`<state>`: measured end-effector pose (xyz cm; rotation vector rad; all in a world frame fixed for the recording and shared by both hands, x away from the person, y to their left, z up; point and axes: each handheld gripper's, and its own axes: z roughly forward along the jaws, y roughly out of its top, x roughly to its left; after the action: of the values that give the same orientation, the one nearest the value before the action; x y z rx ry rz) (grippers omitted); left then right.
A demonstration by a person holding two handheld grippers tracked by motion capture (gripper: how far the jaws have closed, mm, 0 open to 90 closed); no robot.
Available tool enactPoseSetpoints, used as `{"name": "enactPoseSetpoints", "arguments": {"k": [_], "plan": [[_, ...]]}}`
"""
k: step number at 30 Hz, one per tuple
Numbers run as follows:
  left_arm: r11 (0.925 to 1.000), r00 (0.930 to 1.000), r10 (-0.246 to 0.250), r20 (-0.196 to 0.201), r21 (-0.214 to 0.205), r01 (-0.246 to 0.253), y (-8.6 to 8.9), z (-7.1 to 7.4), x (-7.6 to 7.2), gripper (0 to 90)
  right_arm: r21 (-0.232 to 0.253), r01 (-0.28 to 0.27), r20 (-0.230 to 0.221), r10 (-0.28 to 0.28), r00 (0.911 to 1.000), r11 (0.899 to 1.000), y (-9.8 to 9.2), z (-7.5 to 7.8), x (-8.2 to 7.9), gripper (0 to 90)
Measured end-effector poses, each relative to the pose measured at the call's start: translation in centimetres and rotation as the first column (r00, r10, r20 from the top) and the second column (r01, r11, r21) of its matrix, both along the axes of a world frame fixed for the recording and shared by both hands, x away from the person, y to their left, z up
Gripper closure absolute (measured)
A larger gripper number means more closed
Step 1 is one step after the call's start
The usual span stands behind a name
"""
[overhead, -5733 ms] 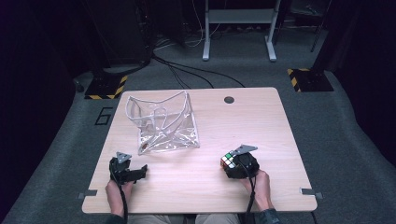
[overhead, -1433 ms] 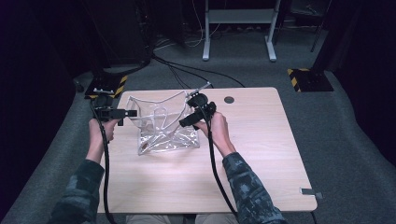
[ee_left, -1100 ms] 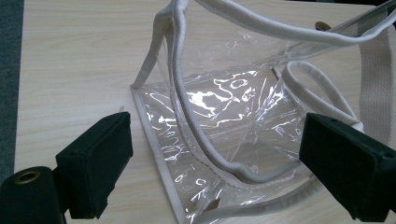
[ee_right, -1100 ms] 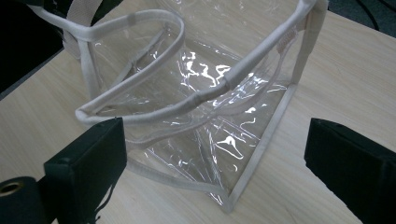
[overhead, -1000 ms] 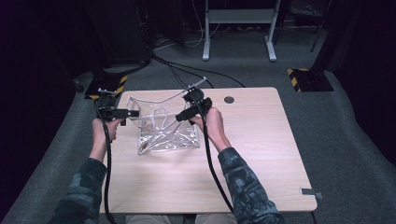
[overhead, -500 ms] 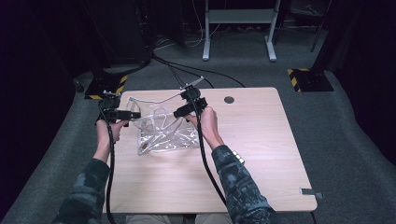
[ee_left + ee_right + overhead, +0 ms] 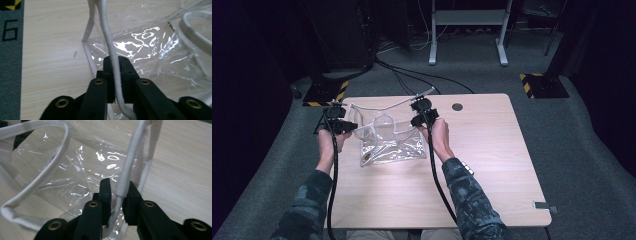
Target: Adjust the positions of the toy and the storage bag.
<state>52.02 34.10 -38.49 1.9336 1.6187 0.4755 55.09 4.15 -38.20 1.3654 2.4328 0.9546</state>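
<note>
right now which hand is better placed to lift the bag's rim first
Left, marginally. The left gripper has its jaws squarely shut on the white cord of the clear bag. The right gripper pinches its cord nearer one jaw.

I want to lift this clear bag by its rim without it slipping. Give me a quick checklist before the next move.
1. Left tool shut on the white rim cord: ok.
2. Right tool shut on the rim cord at its side: ok; its jaws have just been closing.
3. Clear bag resting flat on the table: ok.
4. Bag mouth held open between the tools: ok.
5. Loose handle loop free of both tools: ok.
6. Bag contents: cannot tell.
</note>
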Motion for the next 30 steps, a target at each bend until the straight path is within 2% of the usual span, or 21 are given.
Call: {"name": "enactPoseSetpoints", "arguments": {"k": [2,5,6,11,12,13,17,22,25,30], "plan": [[1.0000,1.0000,-0.002,0.009,0.008,0.002,-0.2,0.0,0.0,88.2,-0.001,0.007,0.005,-0.007,1.0000,1.000,-0.3,0.1,0.0,83.2],[0.9991,0.9996,-0.027,0.013,0.032,0.026,-0.6,0.1,0.0,88.9,-0.030,0.020,0.015,-0.019,0.9997,0.999,-1.4,0.6,-0.1,85.8],[0.9989,0.9993,-0.035,0.014,0.033,0.034,-0.7,0.2,0.0,89.3,-0.050,0.029,0.028,-0.027,0.9992,0.998,-2.3,0.8,-0.1,86.6],[0.9974,0.9976,-0.066,0.020,0.030,0.065,-1.2,0.4,0.2,89.5,-0.071,0.051,0.034,-0.049,0.9983,0.996,-4.3,1.2,0.0,87.2],[0.9968,0.9969,-0.076,0.024,0.028,0.075,-1.3,0.4,0.2,89.6,-0.074,0.066,0.037,-0.064,0.9973,0.995,-5.4,1.4,0.0,87.3],[0.9961,0.9962,-0.084,0.024,0.027,0.083,-1.4,0.5,0.3,89.6,-0.074,0.066,0.037,-0.064,0.9973,0.995,-5.4,1.4,0.0,87.3],[0.9941,0.9938,-0.107,0.029,0.021,0.106,-1.9,0.5,0.5,89.7,-0.081,0.113,0.045,-0.109,0.9930,0.990,-7.9,1.9,-0.2,87.5],[0.9905,0.9904,-0.135,0.030,0.029,0.134,-2.8,0.7,1.0,89.7,-0.103,0.139,0.066,-0.133,0.9889,0.985,-9.5,2.2,-0.3,87.7],[0.9880,0.9877,-0.153,0.032,0.029,0.152,-3.5,0.8,1.2,89.8,-0.108,0.164,0.067,-0.157,0.9853,0.981,-11.3,2.6,-0.3,87.7],[0.9838,0.9838,-0.177,0.029,0.032,0.176,-4.7,1.1,1.6,89.7,-0.111,0.190,0.067,-0.183,0.9807,0.976,-13.1,2.8,-0.4,87.7]]}}
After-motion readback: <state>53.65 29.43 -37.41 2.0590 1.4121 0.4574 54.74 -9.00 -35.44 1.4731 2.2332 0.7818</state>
